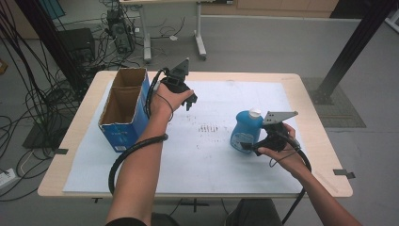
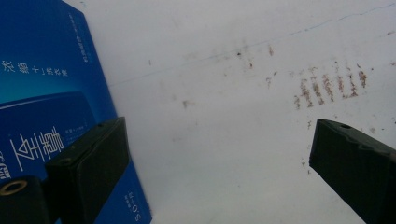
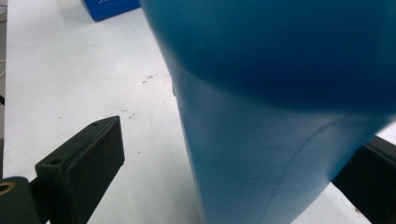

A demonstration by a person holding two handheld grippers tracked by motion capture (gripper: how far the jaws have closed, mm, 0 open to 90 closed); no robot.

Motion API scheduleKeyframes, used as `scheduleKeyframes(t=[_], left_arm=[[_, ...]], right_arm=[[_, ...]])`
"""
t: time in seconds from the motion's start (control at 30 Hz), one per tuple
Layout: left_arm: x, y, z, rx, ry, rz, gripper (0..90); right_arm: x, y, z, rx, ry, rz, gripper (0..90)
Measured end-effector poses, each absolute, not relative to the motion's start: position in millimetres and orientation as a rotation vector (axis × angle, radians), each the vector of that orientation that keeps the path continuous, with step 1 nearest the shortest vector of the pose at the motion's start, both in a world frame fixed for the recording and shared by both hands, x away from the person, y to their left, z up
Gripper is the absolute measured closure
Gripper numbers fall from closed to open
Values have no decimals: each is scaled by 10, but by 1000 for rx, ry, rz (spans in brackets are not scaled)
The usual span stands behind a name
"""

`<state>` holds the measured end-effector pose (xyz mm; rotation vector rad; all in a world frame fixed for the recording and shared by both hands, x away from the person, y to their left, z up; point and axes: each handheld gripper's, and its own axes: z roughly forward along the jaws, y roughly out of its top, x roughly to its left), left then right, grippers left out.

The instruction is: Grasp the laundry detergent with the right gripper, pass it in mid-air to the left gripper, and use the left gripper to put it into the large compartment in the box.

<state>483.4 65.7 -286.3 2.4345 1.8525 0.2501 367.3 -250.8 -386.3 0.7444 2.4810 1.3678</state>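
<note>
A pale wooden table [image 1: 84, 110] covered with a white sheet [image 1: 211, 165] stands on a grey floor, with tangled cables [image 1: 28, 84] along the left side and another table's legs [image 1: 200, 40] farther back. From the high view, an open blue cardboard box [image 1: 123, 109] sits at the left of the sheet, and the left gripper [image 1: 187, 100] hangs just to its right, above the sheet, holding nothing. Toward the right, a blue bottle [image 1: 245, 132] with a white cap stands upright, and the right gripper [image 1: 249, 147] is pushed up against its lower part from the near side. In the left gripper view, the left gripper [image 2: 219, 154] has its jaws spread wide over the bare, brown-smudged white sheet [image 2: 224, 116], with the blue box [image 2: 46, 93] and its printed lettering beside the left-hand jaw. In the right gripper view, the blue bottle [image 3: 280, 116] stands between the jaws of the right gripper [image 3: 233, 168]; there is a clear gap at the left-hand jaw, so the jaws are parted rather than clamped, and a corner of the blue box [image 3: 109, 8] shows far off.
</note>
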Motion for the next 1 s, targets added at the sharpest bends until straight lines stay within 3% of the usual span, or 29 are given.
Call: scheduleKeyframes(t=[1.0], left_arm=[[4832,661,-2861,2443,1846,260,55]], right_arm=[[3673,-2501,-3876,752,2475,1368,25]])
